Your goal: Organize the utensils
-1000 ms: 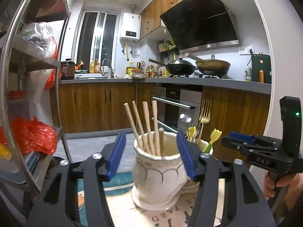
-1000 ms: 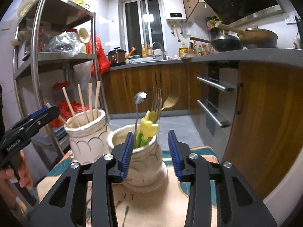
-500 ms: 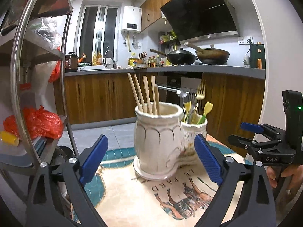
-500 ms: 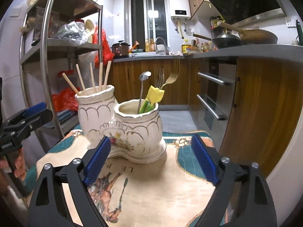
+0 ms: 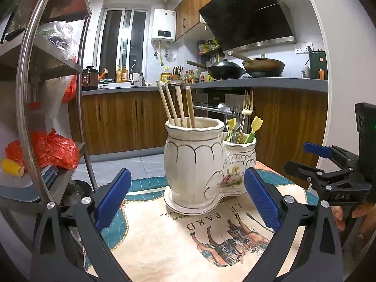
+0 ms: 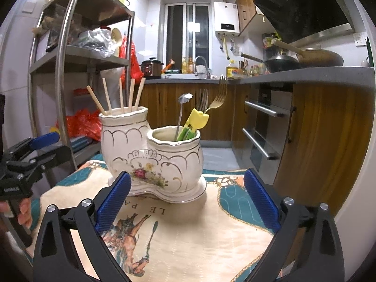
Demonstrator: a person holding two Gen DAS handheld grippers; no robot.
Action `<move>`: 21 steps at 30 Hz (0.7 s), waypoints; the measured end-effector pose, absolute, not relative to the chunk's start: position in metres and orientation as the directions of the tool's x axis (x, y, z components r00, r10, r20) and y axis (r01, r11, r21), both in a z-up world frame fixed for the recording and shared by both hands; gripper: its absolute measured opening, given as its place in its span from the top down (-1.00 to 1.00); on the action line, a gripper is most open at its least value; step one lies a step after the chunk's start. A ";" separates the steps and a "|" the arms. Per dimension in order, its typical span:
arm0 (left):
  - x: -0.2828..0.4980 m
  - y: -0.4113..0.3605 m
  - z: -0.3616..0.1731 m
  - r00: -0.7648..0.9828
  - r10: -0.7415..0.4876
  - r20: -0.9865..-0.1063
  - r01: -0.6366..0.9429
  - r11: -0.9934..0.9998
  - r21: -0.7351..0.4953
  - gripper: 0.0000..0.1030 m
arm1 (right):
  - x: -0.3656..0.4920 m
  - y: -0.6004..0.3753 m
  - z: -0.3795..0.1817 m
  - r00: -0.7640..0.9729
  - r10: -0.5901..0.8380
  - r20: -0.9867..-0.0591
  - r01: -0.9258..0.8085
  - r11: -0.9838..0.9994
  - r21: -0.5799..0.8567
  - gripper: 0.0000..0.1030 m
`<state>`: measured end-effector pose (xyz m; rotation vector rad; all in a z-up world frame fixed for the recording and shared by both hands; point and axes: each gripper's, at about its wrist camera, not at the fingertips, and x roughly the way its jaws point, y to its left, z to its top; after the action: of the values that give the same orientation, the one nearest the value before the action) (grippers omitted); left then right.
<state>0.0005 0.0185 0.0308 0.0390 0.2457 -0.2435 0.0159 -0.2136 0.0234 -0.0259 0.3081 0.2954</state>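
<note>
Left claw (image 5: 185,197), left wrist view: blue pads (image 5: 112,197) spread wide, nothing between them, held low over the printed cloth (image 5: 164,239) that covers the counter. Ahead of the claw, apart from both pads, stands the white ceramic double holder (image 5: 195,162) on its own joined base. Taller pot, nearer this camera: wooden chopsticks (image 5: 178,105), upright with a slight lean left, four countable here. Shorter pot (image 5: 242,155), attached on the right side: forks (image 5: 246,110) with tines up, a silver spoon-like piece, and two yellow-tipped green utensils (image 5: 255,127). Right claw (image 5: 312,155) enters at the right edge, fingers parted and empty, with a hand visible on its grip. Metal shelf rack (image 5: 47,117) at left holds a red plastic bag (image 5: 51,150).

Right wrist view: right claw (image 6: 186,195) spread wide, empty, hovering over the cloth just short of the holder (image 6: 152,155). Here the shorter pot is nearer and to the right; it holds a gold fork (image 6: 217,98), a second fork behind it, a silver spoon with flower-shaped bowl (image 6: 184,108), and the yellow-tipped utensils (image 6: 197,122). Taller pot behind left: five chopsticks (image 6: 121,96), fanned. Left claw (image 6: 35,150) shows at left edge, fingers apart, holding nothing. Holder sits upright, touching neither claw.
</note>
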 end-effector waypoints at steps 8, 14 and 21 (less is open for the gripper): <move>-0.002 0.023 0.031 0.943 -0.240 -0.231 0.245 0.969 -0.004 -0.87 | 0.012 -0.215 0.024 0.919 0.274 -0.284 -0.280 0.960 0.021 -0.90; -0.002 0.022 0.032 0.944 -0.234 -0.233 0.241 0.971 0.001 -0.89 | 0.010 -0.217 0.024 0.926 0.266 -0.268 -0.269 0.963 0.027 -0.90; -0.001 0.021 0.032 0.945 -0.226 -0.238 0.234 0.972 0.005 -0.89 | 0.008 -0.217 0.024 0.930 0.265 -0.256 -0.269 0.963 0.021 -0.90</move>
<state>-0.0015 0.0212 0.0316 0.0336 0.2387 -0.2347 0.0080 -0.2166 0.0244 -0.0147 0.2596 0.2733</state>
